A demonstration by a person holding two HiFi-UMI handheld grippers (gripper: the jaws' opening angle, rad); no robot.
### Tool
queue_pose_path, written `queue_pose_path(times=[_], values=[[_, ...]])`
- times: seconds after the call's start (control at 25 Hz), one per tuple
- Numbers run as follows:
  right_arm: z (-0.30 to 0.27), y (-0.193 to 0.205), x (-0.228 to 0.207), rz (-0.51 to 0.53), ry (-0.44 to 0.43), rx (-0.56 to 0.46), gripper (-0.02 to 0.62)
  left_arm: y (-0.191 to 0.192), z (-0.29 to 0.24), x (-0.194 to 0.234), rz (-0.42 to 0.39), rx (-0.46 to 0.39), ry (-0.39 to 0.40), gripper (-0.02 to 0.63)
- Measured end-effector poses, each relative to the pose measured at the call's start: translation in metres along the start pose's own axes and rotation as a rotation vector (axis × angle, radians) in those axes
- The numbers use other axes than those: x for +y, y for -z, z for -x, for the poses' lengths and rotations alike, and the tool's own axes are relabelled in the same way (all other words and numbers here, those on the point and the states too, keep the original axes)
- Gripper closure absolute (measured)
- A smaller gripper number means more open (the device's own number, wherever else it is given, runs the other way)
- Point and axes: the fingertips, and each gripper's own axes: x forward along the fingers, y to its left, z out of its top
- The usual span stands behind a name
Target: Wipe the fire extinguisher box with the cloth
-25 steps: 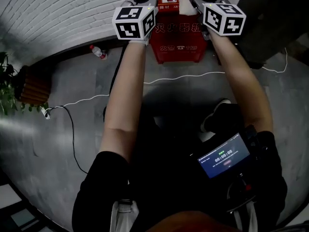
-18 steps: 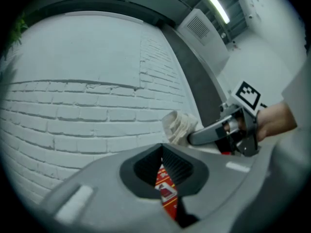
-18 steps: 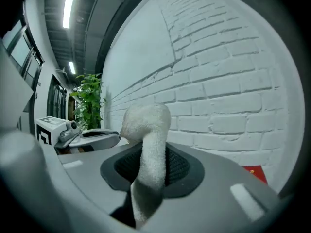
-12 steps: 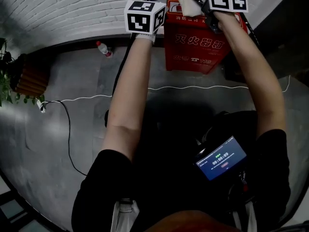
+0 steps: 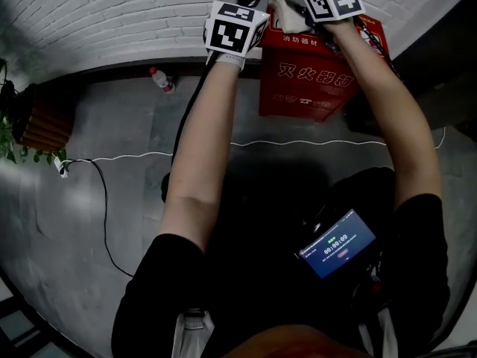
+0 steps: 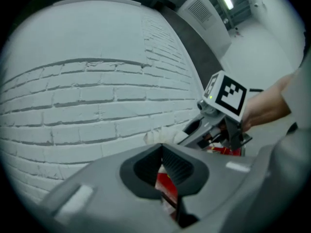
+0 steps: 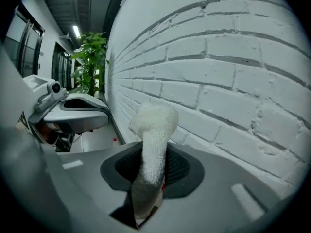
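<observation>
Wall: white-painted brick wall (image 5: 112, 21) runs across the 12 o'clock side of the head view, and both gripper views look straight at it.
Floor: grey concrete floor (image 5: 89, 222), mottled, fills the rest of the room below the person.
Fire extinguisher box: red fire extinguisher box (image 5: 309, 80) with white lettering stands on the floor against the wall, at 1 o'clock from the person.
Plant: green leafy plant (image 5: 7, 136) beside a slatted wooden planter (image 5: 45, 121), at 9 o'clock, well apart from the box.
Left gripper: left gripper (image 6: 162, 152) has its jaws pressed together with nothing between them. It hangs over the box's top edge at the box's 11 o'clock corner, just beside the right one.
Right gripper: right gripper (image 7: 154, 154) pinches the cloth. It is above the box's top, tips towards the wall.
Cloth: white cloth (image 7: 153, 125) stands up out of the right jaws as a bunched roll, over the box's top at 12 o'clock. Whether it touches the box I cannot tell.
Cable: white cable (image 5: 298, 142) lies across the floor at the box's 6 o'clock.
Bottle: small red-capped bottle (image 5: 160, 79) lies by the wall at the box's 9 o'clock.
</observation>
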Motion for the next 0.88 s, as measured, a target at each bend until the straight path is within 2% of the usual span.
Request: queue_pose_path(times=[0.16, 0.36, 0.6, 0.88], values=[[-0.002, 0.011, -0.009, 0.058, 0.04, 0.067, 0.495, 0.002, -0.008, -0.004, -0.065, 0.045, -0.006, 0.603], [-0.014, 0.021, -0.026, 0.024, 0.025, 0.056, 0.497, 0.017, -0.031, -0.005, -0.104, 0.071, -0.014, 0.603], [0.007, 0.034, -0.047, 0.004, 0.052, 0.055, 0.499, 0.01, -0.041, -0.024, -0.126, 0.063, 0.006, 0.603], [0.049, 0.061, -0.086, -0.031, 0.117, 0.06, 0.499, -0.006, -0.066, -0.071, -0.153, 0.037, 0.069, 0.603]])
